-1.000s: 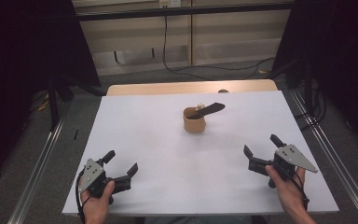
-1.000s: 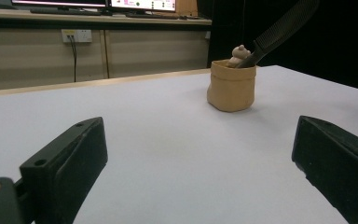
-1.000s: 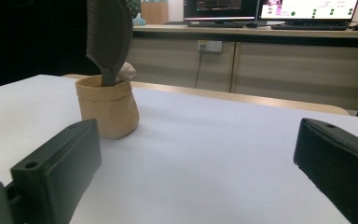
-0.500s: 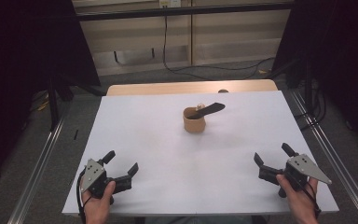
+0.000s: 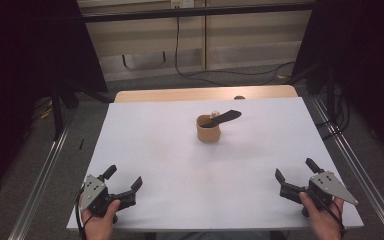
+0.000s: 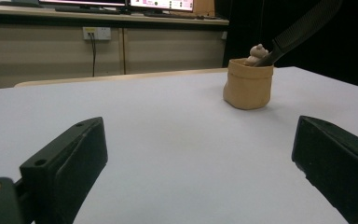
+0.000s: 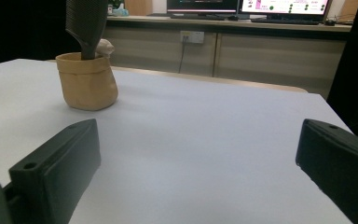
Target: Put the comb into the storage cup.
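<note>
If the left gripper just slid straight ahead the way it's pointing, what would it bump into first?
Probably nothing: the left gripper, jaws open, aims over bare white table. The tan pouch with the black comb sits right of centre, likely just off that line.

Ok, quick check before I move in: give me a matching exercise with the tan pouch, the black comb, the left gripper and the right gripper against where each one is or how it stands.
Things:
1. tan pouch
2. black comb
3. left gripper
4. right gripper

Places or states:
A. open, at the near right corner of the white table
B. stands upright, alone, near the middle of the table
C. open, at the near left corner of the table
D. sticks out of the pouch, leaning over its rim

Pairs: 1-B, 2-D, 3-C, 4-A
</note>
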`<state>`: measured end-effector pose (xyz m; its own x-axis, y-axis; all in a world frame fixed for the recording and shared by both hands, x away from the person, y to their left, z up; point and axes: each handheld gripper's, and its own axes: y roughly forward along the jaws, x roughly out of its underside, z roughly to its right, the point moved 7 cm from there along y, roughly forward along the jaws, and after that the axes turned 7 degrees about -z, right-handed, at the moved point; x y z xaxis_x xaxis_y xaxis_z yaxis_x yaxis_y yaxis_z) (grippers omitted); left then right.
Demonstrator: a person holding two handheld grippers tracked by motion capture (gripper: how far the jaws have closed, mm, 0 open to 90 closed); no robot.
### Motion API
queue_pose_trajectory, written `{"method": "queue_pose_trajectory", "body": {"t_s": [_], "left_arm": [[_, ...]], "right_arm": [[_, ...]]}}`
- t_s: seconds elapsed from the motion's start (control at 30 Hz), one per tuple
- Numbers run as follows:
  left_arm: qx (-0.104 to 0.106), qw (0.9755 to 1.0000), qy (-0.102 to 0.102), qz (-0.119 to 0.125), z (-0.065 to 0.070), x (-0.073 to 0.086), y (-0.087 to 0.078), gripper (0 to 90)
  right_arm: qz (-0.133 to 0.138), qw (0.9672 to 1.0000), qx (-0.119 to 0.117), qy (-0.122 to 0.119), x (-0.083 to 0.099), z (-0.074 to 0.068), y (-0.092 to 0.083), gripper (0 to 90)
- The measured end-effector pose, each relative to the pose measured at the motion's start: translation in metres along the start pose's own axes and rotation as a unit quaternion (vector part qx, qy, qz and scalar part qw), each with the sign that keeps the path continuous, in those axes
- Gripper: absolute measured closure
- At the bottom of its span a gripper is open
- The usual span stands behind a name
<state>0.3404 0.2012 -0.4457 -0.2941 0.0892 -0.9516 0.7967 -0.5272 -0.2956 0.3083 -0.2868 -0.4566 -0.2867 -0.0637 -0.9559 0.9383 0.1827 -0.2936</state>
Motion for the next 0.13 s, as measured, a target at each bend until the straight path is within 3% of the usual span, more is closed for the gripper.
{"method": "queue_pose_trajectory", "body": {"t_s": [0.13], "left_arm": [[-0.001, 1.0, 0.006, 0.004, -0.0019, -0.002, 0.0026, 3.5]], "right_arm": [[0.003, 1.0, -0.001, 0.007, -0.0011, 0.0009, 0.0004, 0.0]]}}
